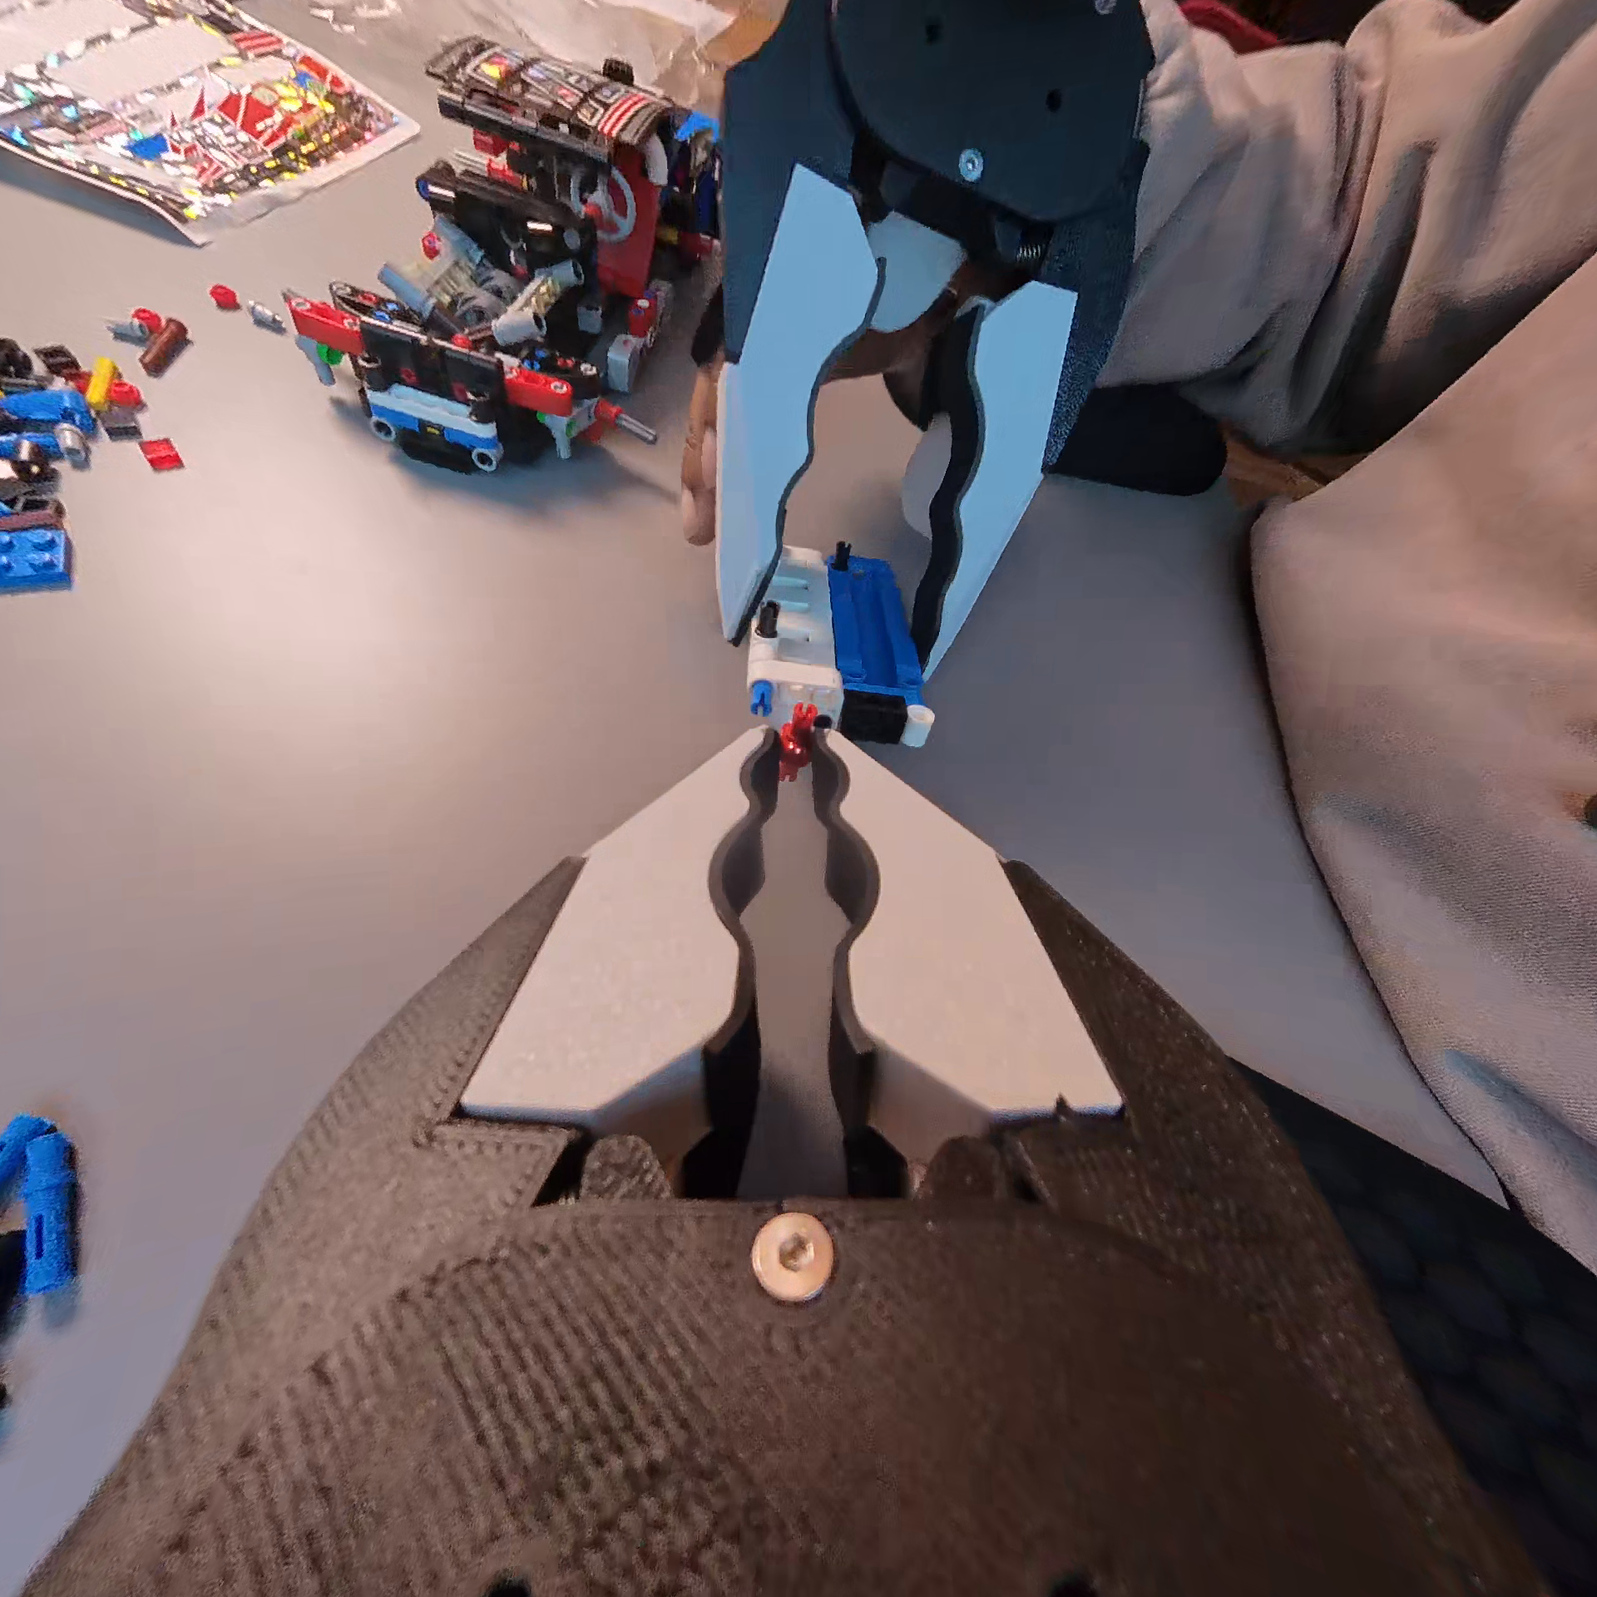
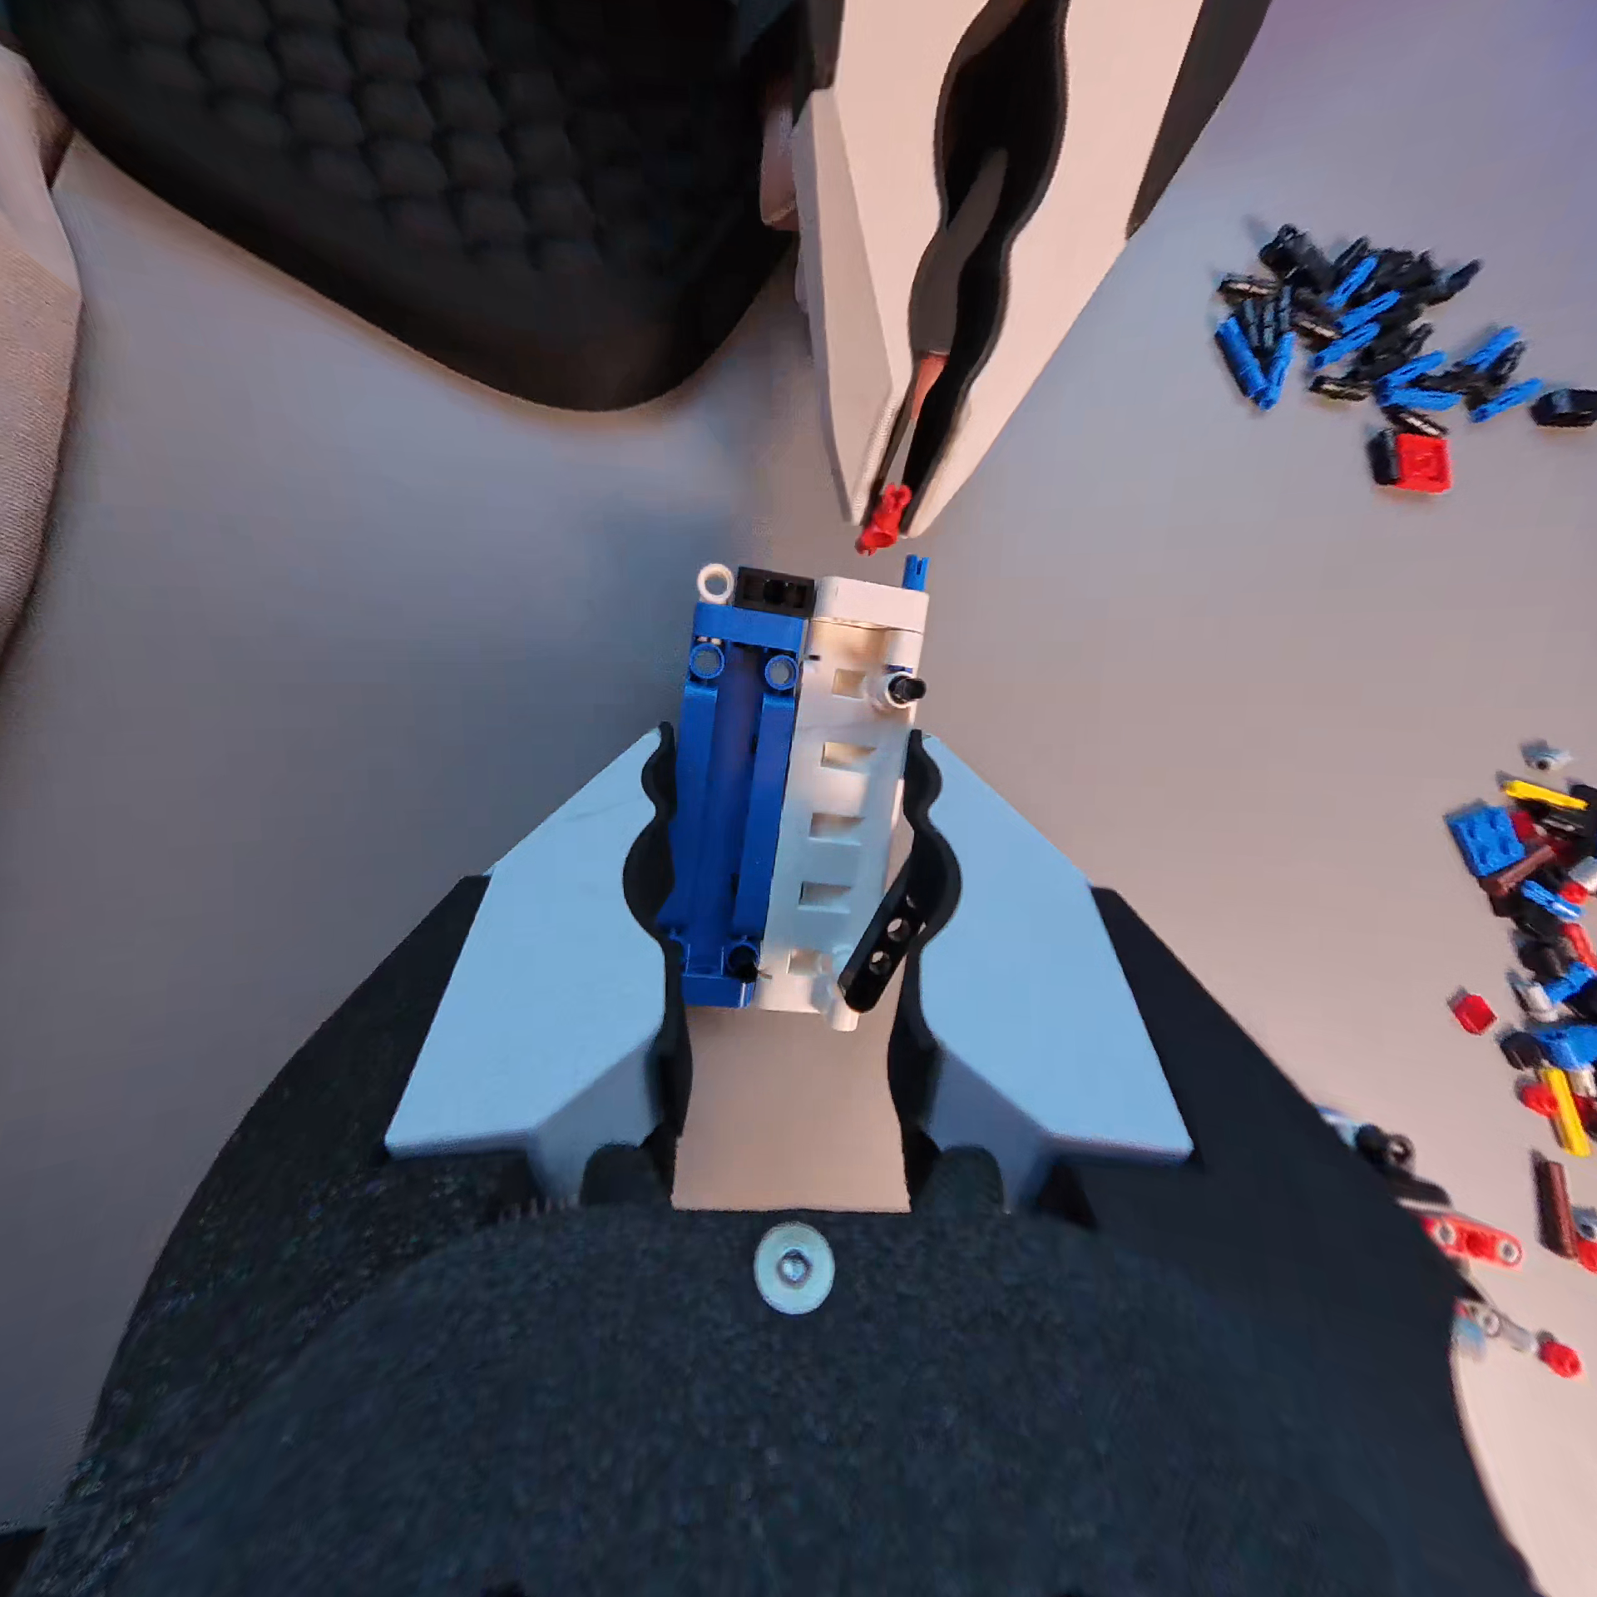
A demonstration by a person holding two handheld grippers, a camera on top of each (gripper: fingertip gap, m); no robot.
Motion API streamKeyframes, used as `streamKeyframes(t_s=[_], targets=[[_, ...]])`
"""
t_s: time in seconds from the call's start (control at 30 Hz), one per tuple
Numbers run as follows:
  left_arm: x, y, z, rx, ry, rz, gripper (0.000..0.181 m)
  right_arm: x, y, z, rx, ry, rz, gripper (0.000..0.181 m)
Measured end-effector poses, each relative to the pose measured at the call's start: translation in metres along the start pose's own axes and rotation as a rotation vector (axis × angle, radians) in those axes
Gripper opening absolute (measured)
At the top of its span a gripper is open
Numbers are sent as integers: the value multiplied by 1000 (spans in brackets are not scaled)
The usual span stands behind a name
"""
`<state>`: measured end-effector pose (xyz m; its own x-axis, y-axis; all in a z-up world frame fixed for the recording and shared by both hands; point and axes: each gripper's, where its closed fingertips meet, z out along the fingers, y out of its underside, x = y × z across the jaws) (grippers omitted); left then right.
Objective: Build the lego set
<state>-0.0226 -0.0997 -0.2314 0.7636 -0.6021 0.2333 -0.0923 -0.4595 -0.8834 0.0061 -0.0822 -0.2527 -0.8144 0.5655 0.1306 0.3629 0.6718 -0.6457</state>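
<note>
1. The left gripper (image 1: 791, 747) is clenched on a small red pin (image 1: 795, 745), pinched at the very fingertips so most of the pin sticks out ahead, free to enter a hole.
2. The right gripper (image 2: 782, 830) is grasping a blue and white block assembly (image 2: 799, 795) across its long sides, one finger on the blue half and one on the white half. That leaves the far end face bare and turned toward the pin.
3. The pin tip sits just beside that end face, near the white corner where a blue peg (image 2: 916, 569) stands up; whether it touches yet I cannot tell.
4. The assembly seems held just above the grey table (image 1: 346, 734), probably so both grippers can line up the parts.
5. A partly built red and black truck (image 1: 536, 259) and a sticker sheet (image 1: 173, 112) lie well apart, with loose pieces (image 2: 1383, 328) off to the side, out of the way.
6. The likely next move is pushing the pin straight in; a tilt could make it slip.
</note>
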Motion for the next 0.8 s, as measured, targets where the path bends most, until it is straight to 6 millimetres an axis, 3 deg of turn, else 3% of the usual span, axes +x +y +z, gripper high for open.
streamKeyframes(t_s=[0.23, 0.8], targets=[[0, -6, 2, 28, 6, 15, 5, -11, 0, -3, 15, 3, -4, 51], [3, 12, 19, -132, -16, 83, 5, -15, 14, 3, -104, 4, -65, 50]])
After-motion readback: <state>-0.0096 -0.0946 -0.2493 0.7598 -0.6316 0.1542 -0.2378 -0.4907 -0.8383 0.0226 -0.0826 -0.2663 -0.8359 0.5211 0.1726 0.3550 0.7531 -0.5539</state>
